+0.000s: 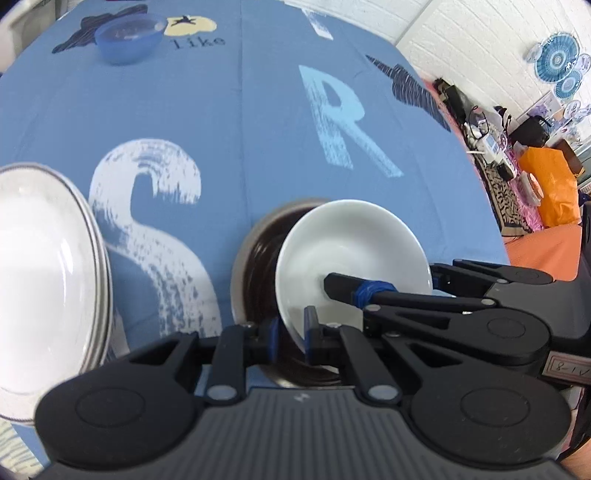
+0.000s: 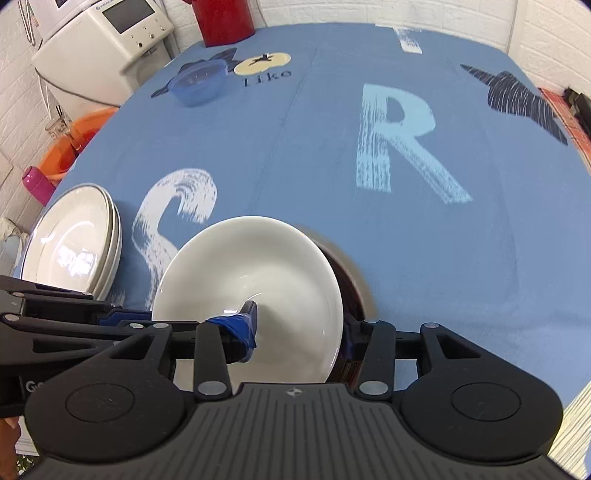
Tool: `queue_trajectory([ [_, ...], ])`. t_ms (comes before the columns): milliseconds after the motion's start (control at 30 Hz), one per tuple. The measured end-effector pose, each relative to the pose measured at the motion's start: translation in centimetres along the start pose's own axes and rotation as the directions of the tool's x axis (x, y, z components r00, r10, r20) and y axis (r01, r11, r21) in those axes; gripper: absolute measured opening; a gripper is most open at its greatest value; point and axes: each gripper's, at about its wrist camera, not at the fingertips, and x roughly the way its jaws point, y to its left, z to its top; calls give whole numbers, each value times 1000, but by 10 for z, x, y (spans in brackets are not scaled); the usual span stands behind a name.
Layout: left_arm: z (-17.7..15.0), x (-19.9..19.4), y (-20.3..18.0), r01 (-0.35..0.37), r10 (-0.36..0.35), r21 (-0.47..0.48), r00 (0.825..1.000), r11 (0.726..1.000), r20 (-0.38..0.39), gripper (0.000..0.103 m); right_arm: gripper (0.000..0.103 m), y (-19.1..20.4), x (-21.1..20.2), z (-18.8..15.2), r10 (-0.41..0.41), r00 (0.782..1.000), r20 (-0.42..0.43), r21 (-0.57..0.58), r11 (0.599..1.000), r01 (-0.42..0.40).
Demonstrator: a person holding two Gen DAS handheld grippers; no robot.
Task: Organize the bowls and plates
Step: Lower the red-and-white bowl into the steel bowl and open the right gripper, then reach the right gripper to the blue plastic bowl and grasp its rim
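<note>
A white bowl (image 1: 351, 240) (image 2: 258, 266) leans tilted inside a dark brown bowl with a metallic rim (image 1: 258, 266) (image 2: 351, 280) near the table's front edge. My left gripper (image 1: 291, 332) is shut on the white bowl's near rim. My right gripper (image 2: 299, 328) straddles the bowl's wall from the other side. One taped finger (image 1: 343, 286) lies inside it and the other behind it, beside the brown bowl. A stack of white plates (image 1: 44, 266) (image 2: 74, 240) sits to the left. A translucent blue bowl (image 1: 127, 38) (image 2: 197, 83) stands far back left.
A blue printed cloth (image 1: 240, 129) covers the table. Beyond the far left edge are a red container (image 2: 223, 20), a white appliance (image 2: 103, 44), an orange basin (image 2: 70, 147) and a pink bottle (image 2: 35, 182). An orange bag (image 1: 550, 184) and clutter lie off the right edge.
</note>
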Motion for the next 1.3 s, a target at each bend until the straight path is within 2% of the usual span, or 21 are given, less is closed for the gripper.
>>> queue_trajectory([
  [167,-6,2,3,4,-4,-4,1000,1000,6,2,30,2,5,-4,7,1000,8,-14,1000,-6],
  [267,-5,1,3,26,-26,13,1000,1000,-10,6,29,1,6,-3,7,1000,-1,-8,1000,-7],
  [333,-2,-3,4,43,-43,24,999,999,-13,17,30,-2,1,-4,6,1000,13,13,1000,-6],
  [400,2,-13,5,74,-74,30,997,997,1,40,30,-3,-4,-1,-6,1000,27,19,1000,6],
  [433,4,-17,5,81,-82,34,997,996,6,45,30,-5,-8,0,-2,1000,31,29,1000,1],
  [567,10,-46,6,105,-109,66,992,992,66,45,30,-6,-21,8,-17,997,80,43,999,14],
  [700,24,-72,26,93,-98,44,986,995,135,49,31,-10,-34,20,-17,993,121,83,997,7],
  [833,42,-88,71,9,-4,-25,979,1000,205,49,32,-8,-35,32,15,992,127,103,994,-28],
  [933,57,-86,114,-44,65,-100,974,994,218,49,33,-7,-21,46,66,991,119,148,985,-83],
  [1033,79,-78,156,-83,118,-180,973,980,196,49,33,-1,4,72,109,990,89,186,975,-124],
  [1167,117,-68,197,-112,163,-235,964,966,210,49,34,20,38,117,140,987,82,161,975,-152],
  [1300,171,-51,227,-35,109,-310,969,950,223,49,34,41,78,176,174,981,90,165,968,-187],
])
